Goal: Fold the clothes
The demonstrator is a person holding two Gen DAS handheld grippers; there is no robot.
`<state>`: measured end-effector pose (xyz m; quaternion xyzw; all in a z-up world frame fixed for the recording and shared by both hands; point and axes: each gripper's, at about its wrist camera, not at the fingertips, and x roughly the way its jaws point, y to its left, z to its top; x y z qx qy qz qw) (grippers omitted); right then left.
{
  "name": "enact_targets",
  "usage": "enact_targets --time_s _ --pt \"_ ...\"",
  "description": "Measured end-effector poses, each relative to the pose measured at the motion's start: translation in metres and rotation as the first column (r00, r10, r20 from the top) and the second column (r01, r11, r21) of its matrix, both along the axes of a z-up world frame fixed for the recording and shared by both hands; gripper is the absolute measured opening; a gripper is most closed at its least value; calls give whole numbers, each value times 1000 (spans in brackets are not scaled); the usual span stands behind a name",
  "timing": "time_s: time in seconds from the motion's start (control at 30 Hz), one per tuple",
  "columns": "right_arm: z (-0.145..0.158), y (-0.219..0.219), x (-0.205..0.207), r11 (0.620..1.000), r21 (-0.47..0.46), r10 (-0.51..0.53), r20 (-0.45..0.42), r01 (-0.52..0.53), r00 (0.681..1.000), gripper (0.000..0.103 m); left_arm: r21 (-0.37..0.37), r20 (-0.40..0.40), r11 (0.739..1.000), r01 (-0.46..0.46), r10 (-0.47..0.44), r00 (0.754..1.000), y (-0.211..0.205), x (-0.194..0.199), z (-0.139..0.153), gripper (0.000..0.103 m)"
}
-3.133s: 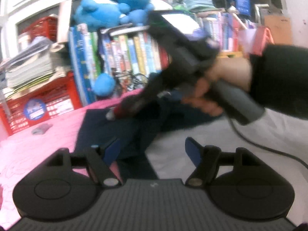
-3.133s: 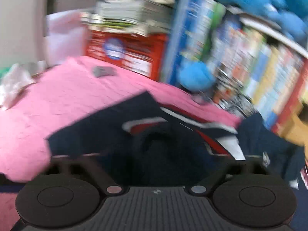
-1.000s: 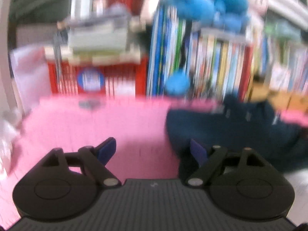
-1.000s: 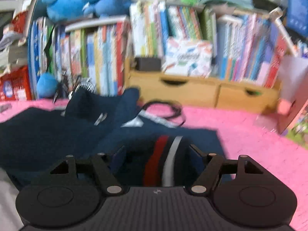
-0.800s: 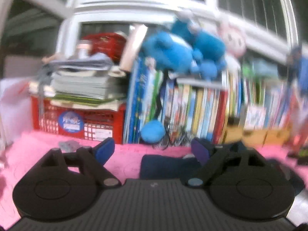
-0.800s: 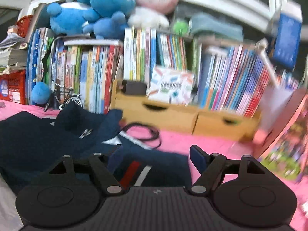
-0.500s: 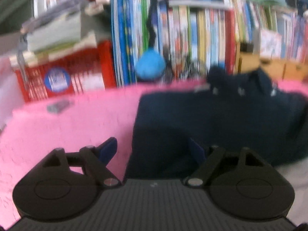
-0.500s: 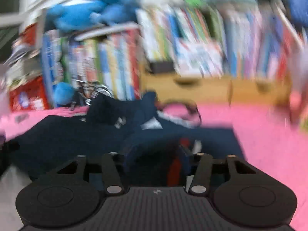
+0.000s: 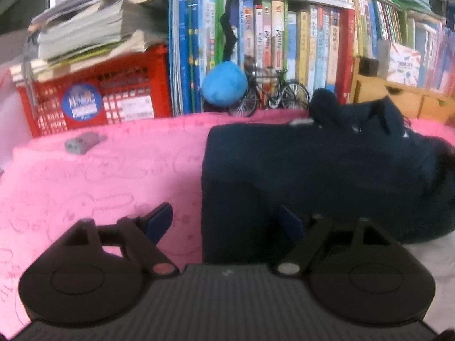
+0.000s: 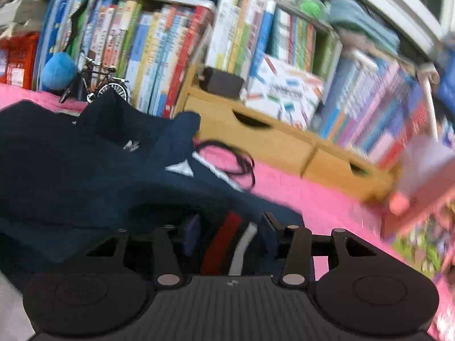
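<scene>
A dark navy garment lies partly folded on the pink blanket. My left gripper is open, hovering over the garment's left front corner, its right finger over the cloth and its left finger over the blanket. In the right wrist view the same garment spreads left, with a red and white striped cuff between the fingers. My right gripper is partly closed around that striped part; whether the pads pinch the cloth is unclear.
A bookshelf lines the back, with a red crate, a blue ball and a toy bicycle. A small grey object lies on the blanket. Wooden drawers and a black cord loop sit right.
The left gripper has dropped lower and closer to the garment's left corner. The right gripper has narrowed around the striped cuff and tilted, the view swinging right.
</scene>
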<state>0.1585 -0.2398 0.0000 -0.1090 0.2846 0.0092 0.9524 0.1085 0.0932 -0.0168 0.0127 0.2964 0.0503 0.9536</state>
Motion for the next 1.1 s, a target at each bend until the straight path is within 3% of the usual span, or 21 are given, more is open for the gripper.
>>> enact_targets --time_s 0.07,0.13,0.2,0.23,0.27,0.3,0.4,0.5,0.6,0.7,0.73,0.83,0.93,1.0,1.1 --pt "3 -17 -3 987 146 -60 -52 67 997 65 0 11 1000 -4 4 1000 -1 1 2 82" --pt "3 -44 1 921 354 -125 -124 162 984 87 -16 32 1000 -13 14 999 1 0 7 82" --pt "-2 -64 11 842 498 -138 -174 208 975 91 -33 53 999 -24 26 998 1 5 13 82" --pt "-3 -66 17 825 525 -135 -176 208 975 89 -42 63 999 -29 32 997 1 7 16 82" --pt "-3 -62 22 835 514 -122 -173 196 977 81 -51 74 998 -34 38 997 1 9 18 82" --pt "-3 -53 30 865 471 -100 -177 174 979 53 -60 84 997 -39 44 995 0 12 21 82" --pt "-2 -19 48 949 305 -40 -136 81 990 46 -52 109 997 -56 62 992 -4 23 22 71" --pt "4 7 52 999 42 -34 34 33 999 45 -10 76 998 -59 59 995 -8 29 13 70" --pt "6 24 45 978 -194 -46 162 78 986 54 62 34 997 -44 42 999 -12 30 -2 71" --pt "7 48 23 934 -353 35 215 44 976 96 93 0 994 -50 50 999 -10 31 -10 71" --pt "7 60 14 920 -393 93 227 4 969 97 109 -6 993 -45 45 999 -11 31 -10 71" --pt "8 97 -1 893 -423 251 189 -152 949 97 177 -21 984 -26 30 999 -15 32 -13 71" --pt "6 126 -4 886 -361 356 129 -290 926 95 196 -23 980 -19 24 999 -14 31 -15 73" --pt "2 134 1 888 -329 369 94 -321 925 94 192 -26 981 -18 23 999 -12 30 -15 73" --pt "-7 113 8 913 -293 310 47 -283 950 93 159 -32 987 -21 27 999 -6 31 -15 75"
